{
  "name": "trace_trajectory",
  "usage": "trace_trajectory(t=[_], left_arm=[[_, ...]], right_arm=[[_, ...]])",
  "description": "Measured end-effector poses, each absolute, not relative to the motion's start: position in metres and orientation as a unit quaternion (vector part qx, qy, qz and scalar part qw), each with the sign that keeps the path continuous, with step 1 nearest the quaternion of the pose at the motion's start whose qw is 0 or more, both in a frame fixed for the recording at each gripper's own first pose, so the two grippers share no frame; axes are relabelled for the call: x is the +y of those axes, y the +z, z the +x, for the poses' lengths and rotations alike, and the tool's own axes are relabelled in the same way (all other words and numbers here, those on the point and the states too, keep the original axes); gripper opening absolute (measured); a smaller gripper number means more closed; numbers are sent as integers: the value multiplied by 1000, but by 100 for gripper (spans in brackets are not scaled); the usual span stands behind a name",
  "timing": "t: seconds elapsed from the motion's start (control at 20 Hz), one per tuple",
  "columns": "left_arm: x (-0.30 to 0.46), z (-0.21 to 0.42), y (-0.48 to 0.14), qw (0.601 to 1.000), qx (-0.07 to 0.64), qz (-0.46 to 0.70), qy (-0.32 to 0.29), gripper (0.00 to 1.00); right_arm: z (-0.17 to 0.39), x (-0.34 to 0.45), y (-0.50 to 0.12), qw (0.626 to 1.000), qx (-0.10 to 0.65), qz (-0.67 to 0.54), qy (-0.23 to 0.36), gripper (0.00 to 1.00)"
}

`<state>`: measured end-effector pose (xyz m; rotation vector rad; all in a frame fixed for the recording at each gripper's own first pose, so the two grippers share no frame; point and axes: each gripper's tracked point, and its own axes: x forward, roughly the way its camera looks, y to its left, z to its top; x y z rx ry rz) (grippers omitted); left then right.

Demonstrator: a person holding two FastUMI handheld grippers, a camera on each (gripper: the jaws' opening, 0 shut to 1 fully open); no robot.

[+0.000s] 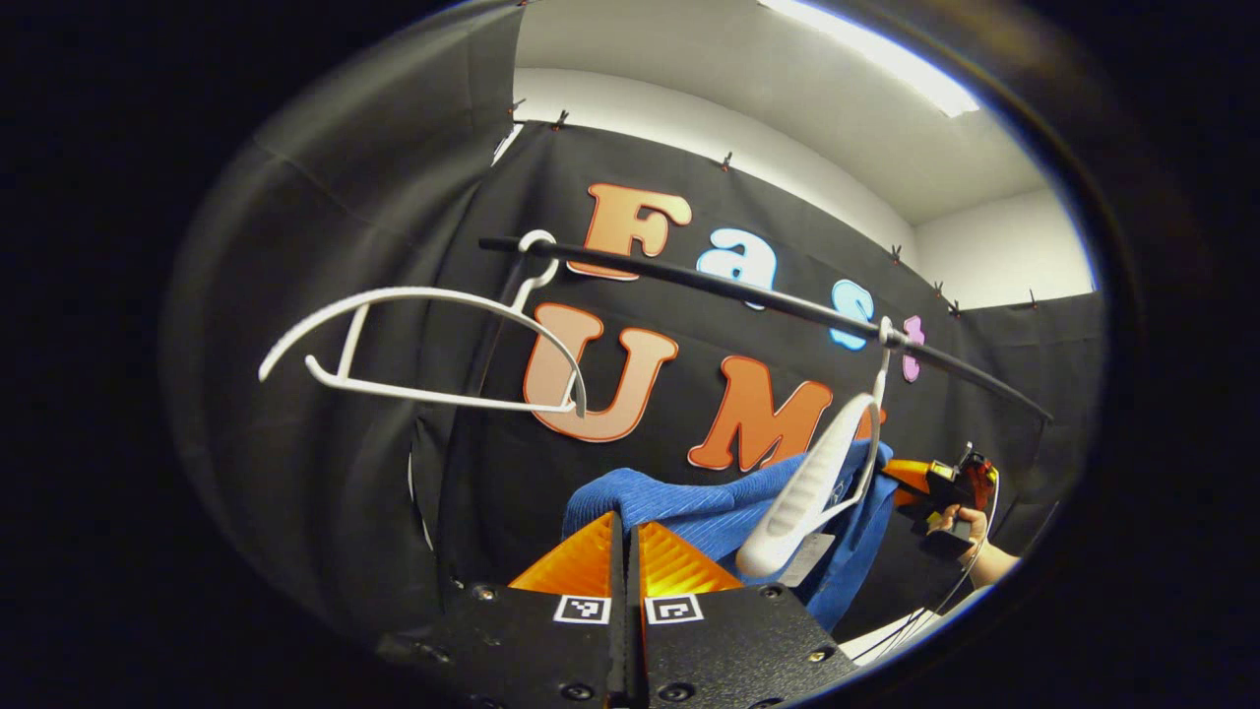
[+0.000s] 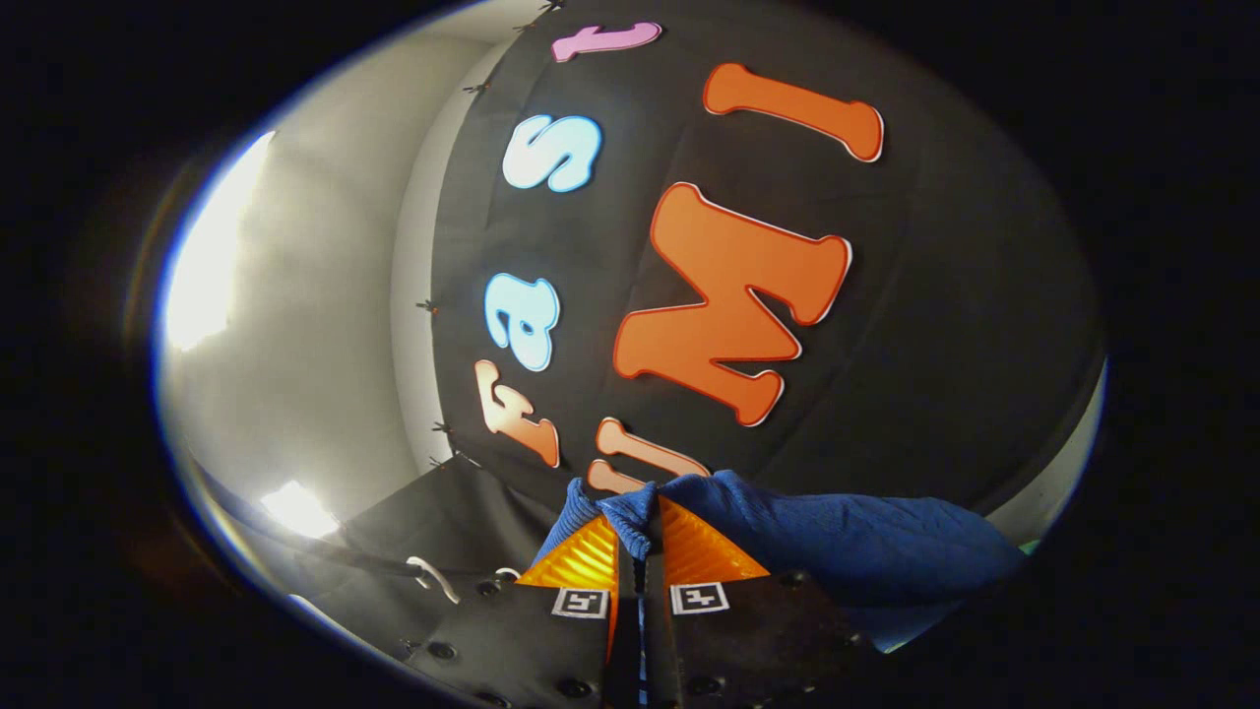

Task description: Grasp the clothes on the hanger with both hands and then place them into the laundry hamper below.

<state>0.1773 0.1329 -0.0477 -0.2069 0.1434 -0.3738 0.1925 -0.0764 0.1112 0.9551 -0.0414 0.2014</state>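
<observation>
Ceiling strip light (image 1: pixel 876 54) glaring (edges fisheye-warped), booth dim.

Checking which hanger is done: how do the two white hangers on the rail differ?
The left hanger hangs bare and roughly level; the right hanger is tilted steeply against the blue garment. The left one is a thin open frame; the right looks broader and chunkier. Both are white and hook over the black rail.

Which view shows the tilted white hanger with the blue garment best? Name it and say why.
The left gripper view: the tilted white hanger hangs whole from the rail, the blue garment beside it. The right gripper view gives only small white curved bits low down, too little to identify.
</observation>
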Motion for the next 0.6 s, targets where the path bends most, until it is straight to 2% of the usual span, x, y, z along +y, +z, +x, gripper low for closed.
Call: trace_trajectory(t=[0.25, 0.6], left_arm=[[128, 169, -94, 973, 106, -105, -177, 0], [126, 152, -118, 972, 130, -91, -172, 0]], right_arm=[[189, -91, 80, 909, 1, 415, 44, 10], [158, -104, 37, 928, 37, 370, -7, 10]])
